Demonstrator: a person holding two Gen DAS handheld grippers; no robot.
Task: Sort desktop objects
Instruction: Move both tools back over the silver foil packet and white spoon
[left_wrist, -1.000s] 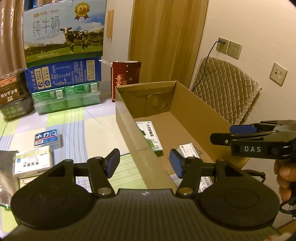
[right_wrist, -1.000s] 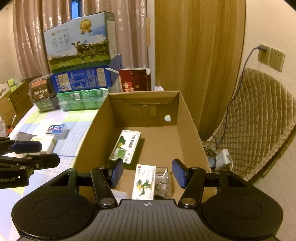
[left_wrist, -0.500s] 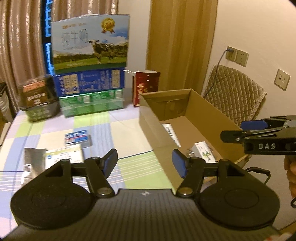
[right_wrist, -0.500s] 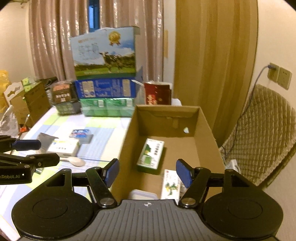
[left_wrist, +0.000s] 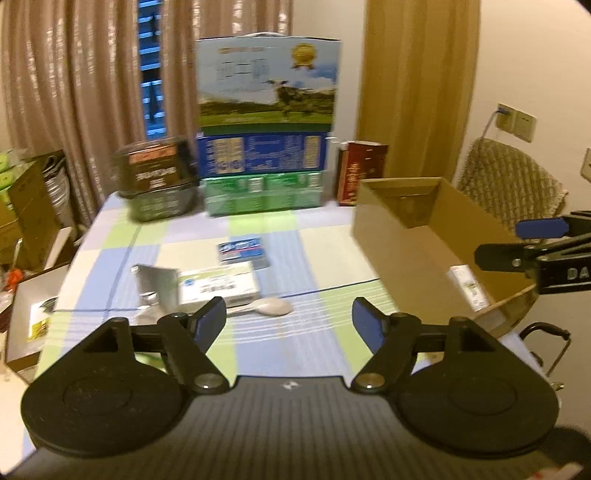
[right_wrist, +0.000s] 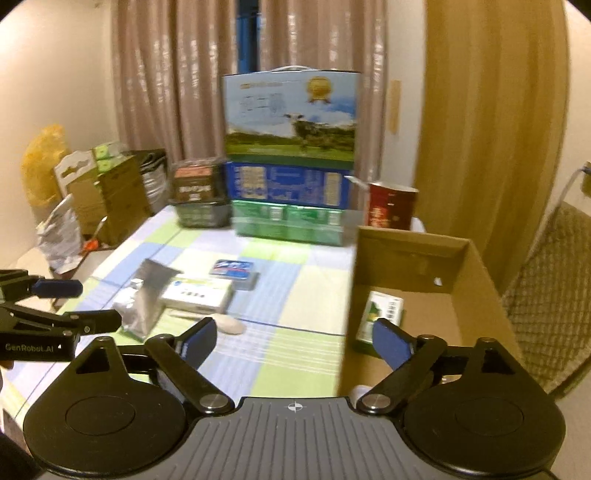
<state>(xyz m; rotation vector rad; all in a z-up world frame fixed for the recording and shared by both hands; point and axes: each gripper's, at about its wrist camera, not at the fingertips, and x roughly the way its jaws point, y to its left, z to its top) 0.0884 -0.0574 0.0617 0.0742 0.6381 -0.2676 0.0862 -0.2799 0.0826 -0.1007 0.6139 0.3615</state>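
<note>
On the checked tablecloth lie a white-green medicine box (left_wrist: 218, 286) (right_wrist: 198, 295), a blue flat tin (left_wrist: 242, 251) (right_wrist: 233, 272), a silver foil pouch (left_wrist: 157, 280) (right_wrist: 146, 295) and a pale oval spoon-like piece (left_wrist: 271, 306) (right_wrist: 229, 325). An open cardboard box (left_wrist: 391, 236) (right_wrist: 476, 258) at the right holds a green-white carton (right_wrist: 380, 317) and another small carton (left_wrist: 469, 286). My left gripper (left_wrist: 288, 321) is open and empty above the near table. My right gripper (right_wrist: 293, 341) is open and empty over the box's left wall.
Stacked milk cartons (left_wrist: 264, 136) (right_wrist: 291, 155), a dark basket (left_wrist: 159, 184) and a red box (left_wrist: 360, 171) line the table's far edge. Cardboard boxes (right_wrist: 103, 192) stand left of the table. A quilted chair (left_wrist: 509, 184) stands right of the box.
Both grippers have pulled back and risen away from the cardboard box, and the left one has turned left toward the loose items on the cloth. Both stay open and empty.
</note>
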